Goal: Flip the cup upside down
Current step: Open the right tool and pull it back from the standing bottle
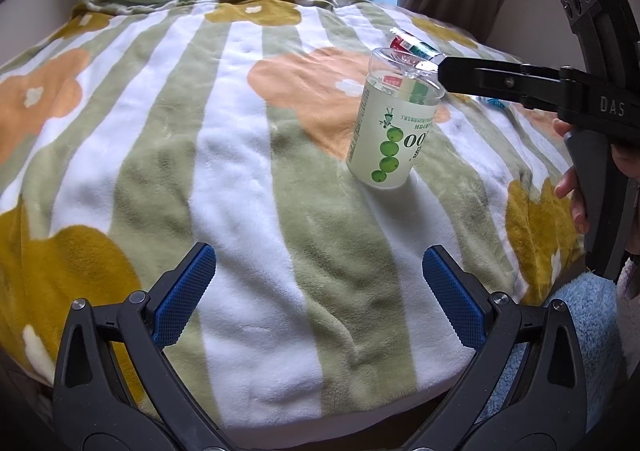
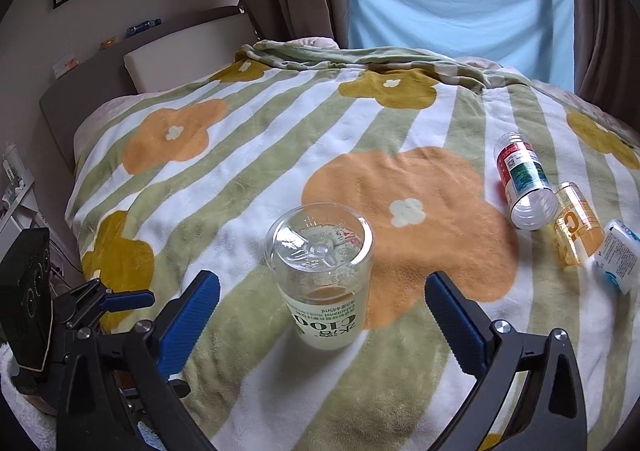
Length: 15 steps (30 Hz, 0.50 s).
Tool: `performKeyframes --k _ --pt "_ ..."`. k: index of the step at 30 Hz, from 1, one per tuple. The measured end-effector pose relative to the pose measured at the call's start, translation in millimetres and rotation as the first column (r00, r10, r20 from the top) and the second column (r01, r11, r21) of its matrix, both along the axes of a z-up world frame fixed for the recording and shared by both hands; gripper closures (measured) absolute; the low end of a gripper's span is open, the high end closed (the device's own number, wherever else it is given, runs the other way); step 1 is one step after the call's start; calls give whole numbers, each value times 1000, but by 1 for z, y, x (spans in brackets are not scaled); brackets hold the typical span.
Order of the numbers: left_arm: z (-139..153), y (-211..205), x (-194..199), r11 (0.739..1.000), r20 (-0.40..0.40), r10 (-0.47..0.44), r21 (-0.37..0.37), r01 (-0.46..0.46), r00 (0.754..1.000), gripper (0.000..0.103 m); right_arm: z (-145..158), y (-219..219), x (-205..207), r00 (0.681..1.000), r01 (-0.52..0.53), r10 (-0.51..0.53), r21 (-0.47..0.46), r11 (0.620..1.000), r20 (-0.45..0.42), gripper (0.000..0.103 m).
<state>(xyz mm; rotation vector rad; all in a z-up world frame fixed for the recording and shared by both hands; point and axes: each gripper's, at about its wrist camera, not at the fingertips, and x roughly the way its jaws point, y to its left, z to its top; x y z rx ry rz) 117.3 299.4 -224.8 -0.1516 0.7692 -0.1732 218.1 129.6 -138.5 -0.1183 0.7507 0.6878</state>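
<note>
Right wrist view shows the cup point(image 2: 322, 275) standing base-up on the soft blanket point(image 2: 240, 179) near the middle of the bed, both the right hand-held gripper point(image 2: 322, 325) and left hand-held gripper point(image 1: 318, 291) spread wide and empty, so the yielding plush could tip it.

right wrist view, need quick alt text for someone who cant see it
A clear cup with a green label stands upside down on a flowered, striped blanket, between the open right gripper fingers. Three more containers sit at right: one red-labelled, one orange, one white.
</note>
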Motion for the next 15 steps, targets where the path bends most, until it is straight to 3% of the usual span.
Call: performKeyframes --k 8,15 --pt "20 7 0 999 41 34 13 -35 999 0 55 -32 -57 987 101 -103 23 995 125 1" --pt "100 10 -22 995 198 87 24 -93 976 0 111 -54 -110 935 229 -233 45 972 266 1"
